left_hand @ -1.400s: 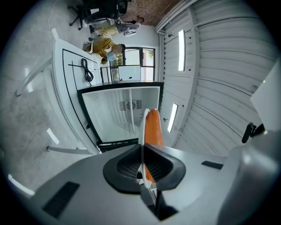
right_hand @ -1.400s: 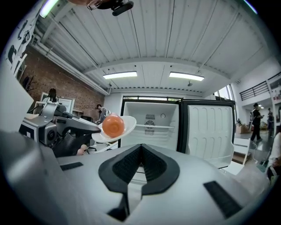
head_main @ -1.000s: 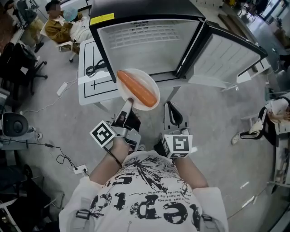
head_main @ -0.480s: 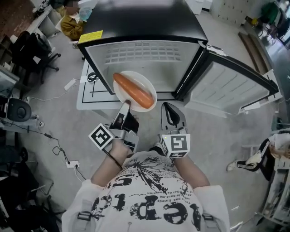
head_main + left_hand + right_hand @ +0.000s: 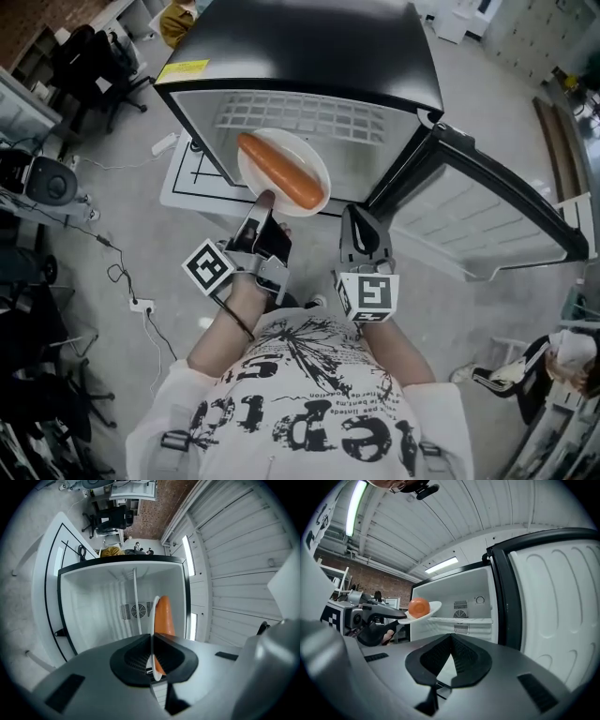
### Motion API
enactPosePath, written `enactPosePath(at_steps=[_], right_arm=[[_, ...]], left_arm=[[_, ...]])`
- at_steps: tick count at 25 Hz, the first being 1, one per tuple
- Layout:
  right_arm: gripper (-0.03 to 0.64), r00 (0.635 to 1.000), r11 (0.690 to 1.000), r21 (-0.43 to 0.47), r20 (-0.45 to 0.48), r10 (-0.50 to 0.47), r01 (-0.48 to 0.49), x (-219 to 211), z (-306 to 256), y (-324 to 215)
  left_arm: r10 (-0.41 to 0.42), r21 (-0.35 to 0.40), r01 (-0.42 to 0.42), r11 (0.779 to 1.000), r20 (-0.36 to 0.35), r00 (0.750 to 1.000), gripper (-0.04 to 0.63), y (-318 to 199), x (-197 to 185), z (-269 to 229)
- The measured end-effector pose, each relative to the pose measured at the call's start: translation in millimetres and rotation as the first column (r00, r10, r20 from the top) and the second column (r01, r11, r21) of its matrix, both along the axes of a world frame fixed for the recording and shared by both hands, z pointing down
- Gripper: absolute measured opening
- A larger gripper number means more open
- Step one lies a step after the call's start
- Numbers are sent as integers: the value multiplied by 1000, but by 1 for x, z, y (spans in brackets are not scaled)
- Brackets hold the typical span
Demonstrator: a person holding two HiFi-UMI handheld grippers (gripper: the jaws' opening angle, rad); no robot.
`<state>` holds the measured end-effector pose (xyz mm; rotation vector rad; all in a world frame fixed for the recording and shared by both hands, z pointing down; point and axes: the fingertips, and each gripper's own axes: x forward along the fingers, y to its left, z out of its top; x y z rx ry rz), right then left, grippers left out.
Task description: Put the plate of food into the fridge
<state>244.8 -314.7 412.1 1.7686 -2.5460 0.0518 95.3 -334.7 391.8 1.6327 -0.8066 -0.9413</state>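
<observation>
Carrying is the step in hand: the round white plate [image 5: 302,157], with the long orange piece of food [image 5: 279,171] lying on it, is held in the air just in front of the open black-topped fridge [image 5: 309,117] and is not yet inside it. The left tool [image 5: 263,202] is clenched on the plate's near rim; in the left gripper view the thin white edge is seen pinched between the 2 jaws. The right tool [image 5: 361,227] is held beside and below the plate with its jaws together on nothing. The white-lined fridge door [image 5: 487,206] is swung wide to the right, so the opening is unobstructed. In the right gripper view a white shelf [image 5: 461,619] is seen inside, at about the plate's height, and it appears bare.

The task is judged to be near its placing stage. For the next move, the plate would need to be taken forward through the opening and set down on the shelf. Because it is gripped at 1 edge only, it should be kept level so that the rounded food is not rolled off. Only once the plate is resting on the shelf should the left tool be released and drawn back.
</observation>
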Motion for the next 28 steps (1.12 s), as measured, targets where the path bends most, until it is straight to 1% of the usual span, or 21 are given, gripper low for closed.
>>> enactPosePath(at_steps=[4,9,13,16,19,23,28], right_arm=[[2,1000,1000,-3,-1,-28,28,-4,2,-15],[2,999,999,-10,1,-37,37,-10,5,-31],[2,1000,999,-11,-3,-31,31,-15,2,-47],[2,1000,1000,-13,-4,-19,19,-15,0,-60],[2,1000,1000,-20,-5,-8,8,-14,1,-70],[2,1000,999,-43,9,6,-6,-11,9,-82],[2,1000,997,-77,9,5,-5,-17,21,-93]], left_arm=[[-26,-12,26,1000,9,1000,25,-12,-2,1],[-41,-32,41,999,6,999,25,-33,-8,3],[-40,-48,39,998,-7,999,25,-56,-10,1],[-35,-58,35,998,4,999,25,-75,-11,1],[-27,-85,27,996,-2,1000,25,-90,-10,3],[-22,-113,20,993,-18,1000,25,-106,-7,5],[-38,-139,36,990,-14,999,25,-118,-10,4]])
